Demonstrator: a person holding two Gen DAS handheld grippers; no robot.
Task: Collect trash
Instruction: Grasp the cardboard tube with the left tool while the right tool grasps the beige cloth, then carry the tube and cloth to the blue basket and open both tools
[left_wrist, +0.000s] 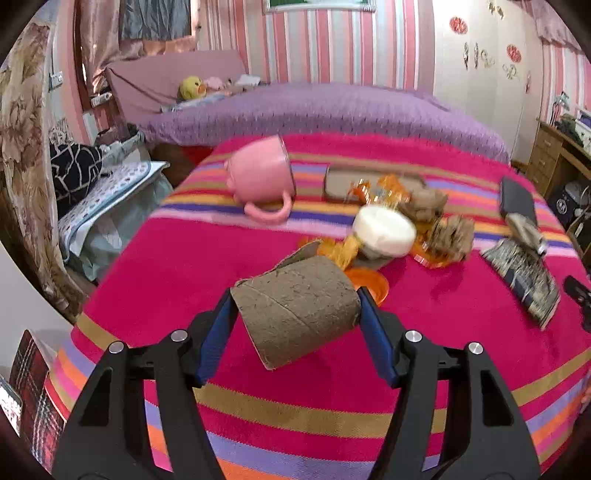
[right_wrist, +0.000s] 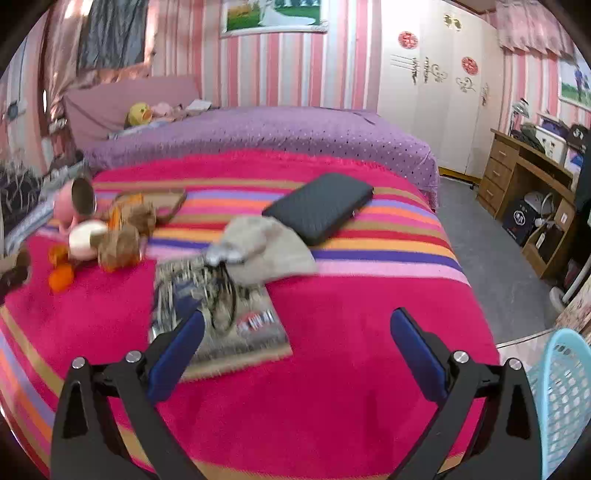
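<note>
One cardboard tube, brown and torn at its far end, sits crosswise between the blue pads of the left gripper; both pads press its ends, and it is lifted clear of the striped blanket. Jaws are about a tube-length apart, closed on the tube.

Just beyond the tube: an orange plastic lid partly hidden behind the right pad, orange wrapper scraps, a white round container tipped on its side, and crumpled brown paper wads. Farther back, a pink mug lies on its side, handle toward the camera. A flat brown tray-like piece lies to the right of the mug; blurred, cannot identify it further.

Right gripper: jaws spread wide, nothing between them, hovering over bare pink blanket near the bed's near edge. Its left finger overlaps a magazine in view; contact cannot be judged. Eyeglasses and a grey cloth lie on the magazine's far part; a black quilted case sits beyond, apart.

Open blanket lies in front of and to the right of the right gripper. Bed's right edge drops to grey floor. A light blue mesh basket stands past the near right corner.
</note>
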